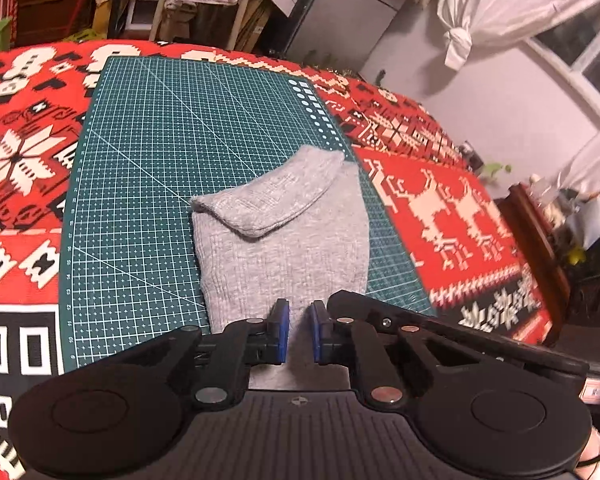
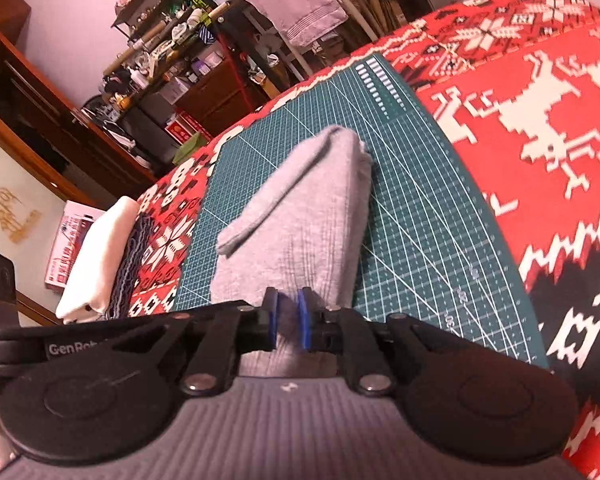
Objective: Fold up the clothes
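Grey garment [image 1: 284, 248] lies folded on the green cutting mat [image 1: 148, 168], near its right edge. Left claw [image 1: 299, 330] and right claw [image 2: 287, 318] each stand slightly open above the garment's near hem, gripping nothing.

A cutting mat [image 1: 160, 160] is laid on the patterned cloth [image 1: 440, 208] that covers the tabletop. A folded garment [image 1: 284, 248] is placed on the mat, toward its right edge in the left wrist view, with a sleeve [image 1: 268, 200] laid across its far part. A stack of folded fabric [image 2: 100, 256] is placed left of the mat in the right wrist view.
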A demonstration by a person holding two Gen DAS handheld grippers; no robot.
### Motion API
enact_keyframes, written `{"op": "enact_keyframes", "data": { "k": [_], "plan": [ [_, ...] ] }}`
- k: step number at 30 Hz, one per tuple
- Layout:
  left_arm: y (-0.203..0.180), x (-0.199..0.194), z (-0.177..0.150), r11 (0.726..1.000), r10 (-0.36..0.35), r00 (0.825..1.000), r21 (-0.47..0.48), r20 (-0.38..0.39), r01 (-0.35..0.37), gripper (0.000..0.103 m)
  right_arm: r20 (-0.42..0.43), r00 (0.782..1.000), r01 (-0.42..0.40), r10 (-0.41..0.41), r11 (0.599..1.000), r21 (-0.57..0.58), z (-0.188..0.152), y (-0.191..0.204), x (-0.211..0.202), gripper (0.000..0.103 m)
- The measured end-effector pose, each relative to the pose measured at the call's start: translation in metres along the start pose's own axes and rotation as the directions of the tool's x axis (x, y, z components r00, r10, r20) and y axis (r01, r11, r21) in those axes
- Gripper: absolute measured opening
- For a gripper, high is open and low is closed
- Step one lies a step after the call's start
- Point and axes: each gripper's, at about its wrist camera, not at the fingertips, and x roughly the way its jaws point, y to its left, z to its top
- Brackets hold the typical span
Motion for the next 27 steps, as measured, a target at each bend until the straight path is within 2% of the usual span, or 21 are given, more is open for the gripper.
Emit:
{"op": "enact_keyframes", "data": {
  "k": [3, 6, 12, 16, 18, 20, 25, 27],
  "plan": [
    [0.0, 0.001, -0.001, 1.0, 0.001, 1.0, 0.017, 0.001, -0.001, 0.013, -0.007, 1.0, -0.02, 0.02, 1.0, 0.019, 0.001, -0.006, 0.001, 0.011],
    [0.002, -0.003, 0.003, 1.0, -0.003, 1.0, -0.013, -0.002, 0.003, 0.013, -0.001, 1.0, -0.009, 0.009, 1.0, 0.006, 0.004, -0.002, -0.005, 0.011],
    [0.0, -0.017, 0.022, 0.997, -0.058, 0.996, -0.039, 0.063, 0.06, 0.011, 0.043, 0.999, -0.022, 0.024, 0.999, -0.046, 0.024, 0.014, -0.012, 0.014],
    [0.003, 0.004, 0.029, 0.999, -0.027, 0.999, -0.045, 0.028, 0.028, 0.01, 0.021, 1.0, -0.001, 0.001, 0.999, -0.038, 0.03, 0.011, 0.007, 0.013],
    [0.006, 0.016, 0.027, 0.999, -0.005, 1.0, -0.045, 0.003, 0.005, 0.007, 0.01, 1.0, 0.012, -0.011, 1.0, -0.021, 0.028, 0.003, 0.015, 0.009],
    [0.01, 0.023, 0.022, 0.999, 0.006, 1.0, -0.049, -0.003, -0.006, 0.005, 0.012, 1.0, -0.005, 0.005, 1.0, -0.006, 0.026, -0.005, 0.016, 0.009],
    [0.013, 0.02, 0.021, 0.998, -0.001, 1.0, -0.071, 0.001, 0.001, 0.003, 0.006, 1.0, -0.003, 0.003, 1.0, -0.001, 0.029, -0.009, 0.013, 0.008],
    [0.009, 0.014, 0.024, 0.998, 0.001, 1.0, -0.069, 0.011, 0.0, 0.003, 0.028, 0.999, 0.017, -0.016, 1.0, -0.01, 0.034, -0.007, 0.006, 0.009]
  ]
}}
